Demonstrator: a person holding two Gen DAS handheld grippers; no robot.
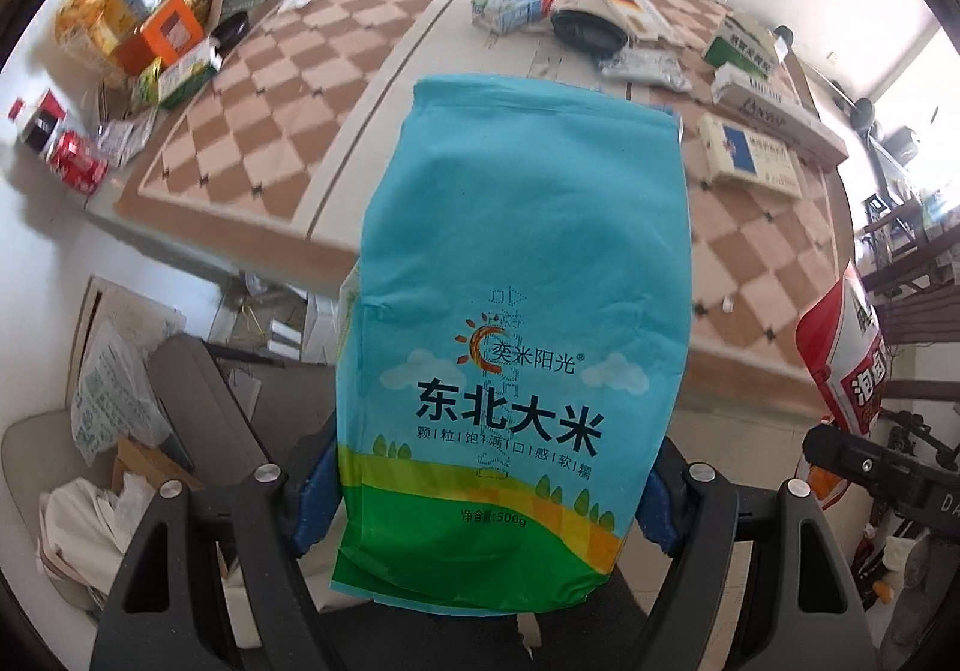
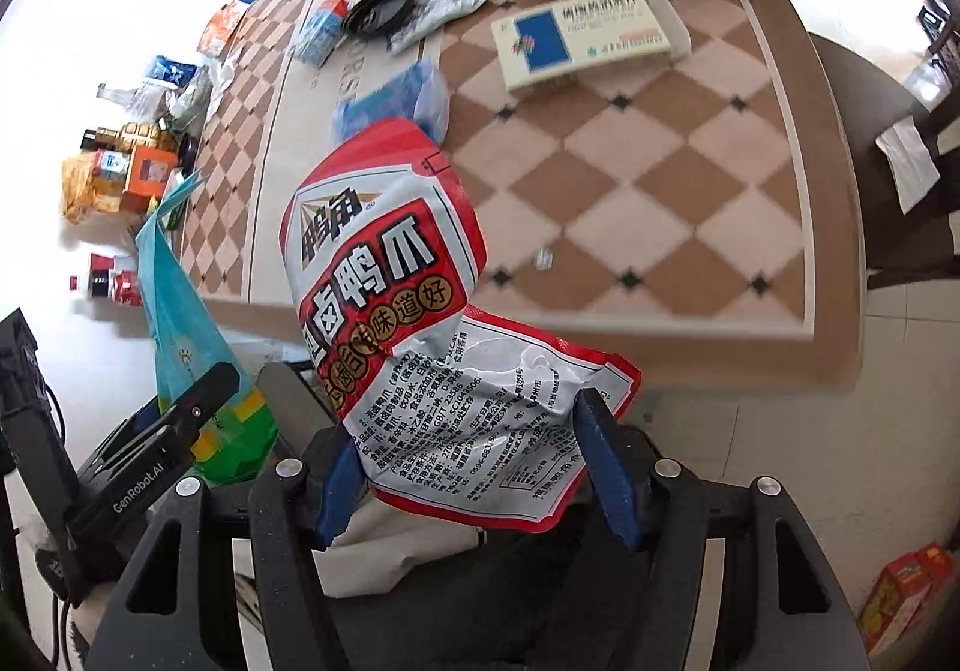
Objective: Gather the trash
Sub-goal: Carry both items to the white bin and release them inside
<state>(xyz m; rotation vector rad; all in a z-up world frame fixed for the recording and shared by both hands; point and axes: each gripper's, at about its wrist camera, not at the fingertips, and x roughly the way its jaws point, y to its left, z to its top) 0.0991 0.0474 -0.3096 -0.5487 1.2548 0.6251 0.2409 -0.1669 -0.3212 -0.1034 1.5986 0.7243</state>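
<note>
I am looking down on a checkered table [image 1: 252, 119] strewn with packaging, with a heap of paper and cardboard [image 1: 114, 431] on the floor at its near left. At the far left of the table sit an orange box [image 1: 159, 32] and a red can [image 1: 75, 164]; further right lie a black lid [image 1: 591, 30] and several medicine boxes [image 1: 750, 158].

My left gripper [image 1: 486, 509] is pinching a blue rice bag [image 1: 516, 311] by its lower end, held up off the table. My right gripper [image 2: 474, 467] is clamped on a crumpled red and white snack packet [image 2: 384, 263], likewise lifted clear.

I judge both pickups done, so I am at the carry stage. No bin is plainly visible; next I need to find the drop spot, perhaps that floor heap, and release there.
</note>
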